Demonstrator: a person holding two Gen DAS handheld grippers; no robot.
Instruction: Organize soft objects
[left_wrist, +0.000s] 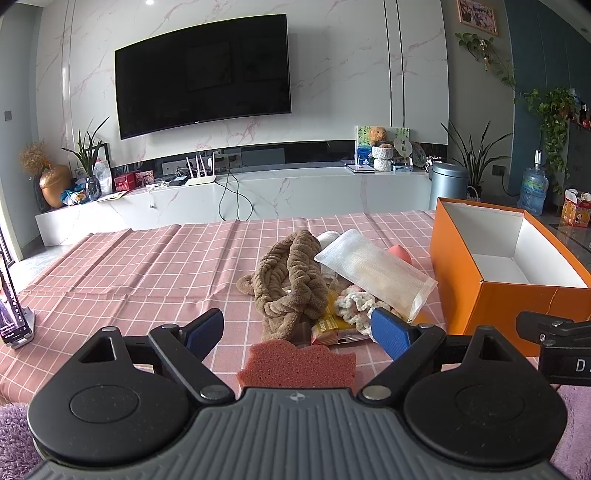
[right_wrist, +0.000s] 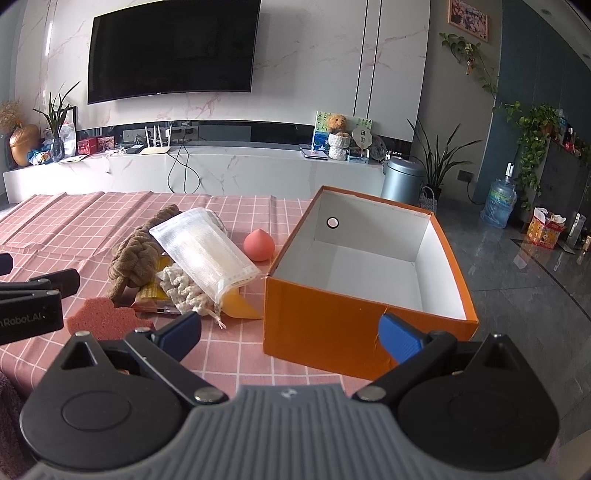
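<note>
A pile of soft objects, with a brown braided headband (left_wrist: 291, 275) and a packet of face masks (left_wrist: 376, 273), lay just ahead of the left gripper (left_wrist: 297, 332), whose jaws stood wide and empty. A pink sponge (left_wrist: 299, 363) sat between its fingers. The right gripper (right_wrist: 290, 332), also wide and empty, faced the orange box (right_wrist: 321, 321). Pink checked tablecloth (left_wrist: 129, 266) covered the table; beyond hung a television (left_wrist: 201, 74) on a marble wall.

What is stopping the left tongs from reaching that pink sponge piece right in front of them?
Nothing visible. The left tongs are open, and the pink sponge lies on the checked cloth just below and between the tips, nearer than the pile of soft things. The orange box stands open off to the right.
</note>
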